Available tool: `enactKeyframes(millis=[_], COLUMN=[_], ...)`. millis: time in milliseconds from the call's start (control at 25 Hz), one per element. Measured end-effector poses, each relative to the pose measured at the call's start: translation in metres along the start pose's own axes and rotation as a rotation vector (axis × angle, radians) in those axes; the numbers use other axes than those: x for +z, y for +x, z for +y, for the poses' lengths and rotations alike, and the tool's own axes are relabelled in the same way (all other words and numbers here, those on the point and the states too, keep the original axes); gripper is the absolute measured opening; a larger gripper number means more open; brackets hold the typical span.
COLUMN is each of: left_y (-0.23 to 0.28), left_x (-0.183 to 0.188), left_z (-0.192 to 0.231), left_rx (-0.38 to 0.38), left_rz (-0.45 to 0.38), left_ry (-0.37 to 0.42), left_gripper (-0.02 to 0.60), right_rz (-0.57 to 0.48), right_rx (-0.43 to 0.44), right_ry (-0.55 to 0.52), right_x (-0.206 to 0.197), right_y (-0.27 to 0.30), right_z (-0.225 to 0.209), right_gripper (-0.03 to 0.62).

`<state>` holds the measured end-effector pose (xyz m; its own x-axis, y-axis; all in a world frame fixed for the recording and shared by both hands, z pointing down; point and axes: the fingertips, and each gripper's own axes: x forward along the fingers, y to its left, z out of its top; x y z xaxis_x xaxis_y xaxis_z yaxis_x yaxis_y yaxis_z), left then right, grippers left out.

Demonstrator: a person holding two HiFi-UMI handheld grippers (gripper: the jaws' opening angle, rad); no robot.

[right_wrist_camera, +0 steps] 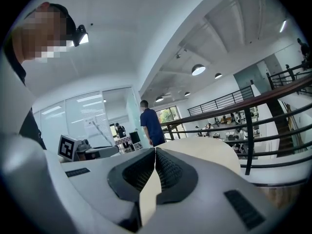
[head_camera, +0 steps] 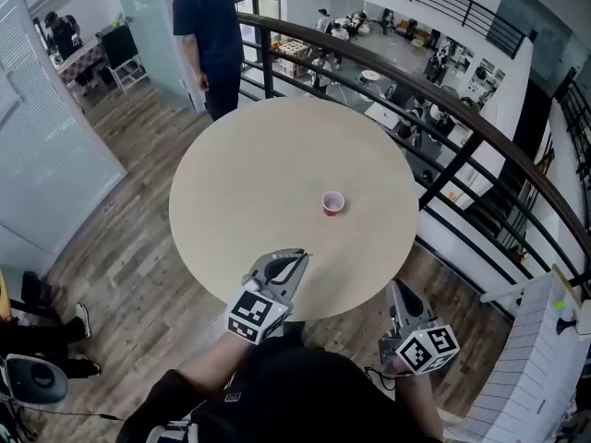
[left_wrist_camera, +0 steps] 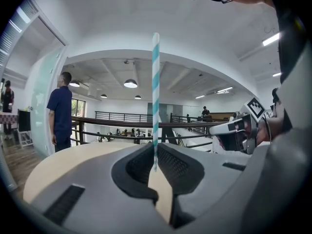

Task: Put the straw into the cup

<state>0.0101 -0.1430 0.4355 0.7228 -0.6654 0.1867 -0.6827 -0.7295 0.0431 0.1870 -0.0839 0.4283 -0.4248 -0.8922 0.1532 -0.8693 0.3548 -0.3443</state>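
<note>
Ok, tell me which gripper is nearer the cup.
Left. The left gripper, holding the straw, is over the table's near edge, short of the cup. The right gripper hangs off the table, farther back and to the cup's right.

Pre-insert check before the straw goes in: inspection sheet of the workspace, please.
Surface: round beige table, bare apart from the cup.
Job's things: small red cup upright, right of centre; teal-and-white striped straw upright in the left gripper.
Clutter: nothing seen on the table.
Grippers: left gripper shut on the straw, over the near table edge; right gripper shut, empty.
Cables: nothing seen on the table.
Surroundings: person in dark top beyond the table; black railing, lower floor behind.
</note>
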Motion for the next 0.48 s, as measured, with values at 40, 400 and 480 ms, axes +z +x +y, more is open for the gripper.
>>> enactKeyframes(millis=[40, 400, 480], left_y=[0.006, 0.053, 0.064], left_x=[0.002, 0.005, 0.006], left_z=[0.010, 0.067, 0.078], left_rx=[-0.001, -0.030, -0.026], left_rz=[-0.004, 0.029, 0.039], left_ry=[0.000, -0.004, -0.013], left_gripper=[0.028, 0.028, 0.028], right_rz=[-0.002, 0.023, 0.035], right_rx=[-0.001, -0.012, -0.010], right_ry=[-0.004, 0.043, 0.051], right_x=[0.004, 0.009, 0.008], right_y=[0.010, 0.077, 0.089], right_z=[-0.001, -0.020, -0.029], right_gripper=[0.022, 0.021, 0.021])
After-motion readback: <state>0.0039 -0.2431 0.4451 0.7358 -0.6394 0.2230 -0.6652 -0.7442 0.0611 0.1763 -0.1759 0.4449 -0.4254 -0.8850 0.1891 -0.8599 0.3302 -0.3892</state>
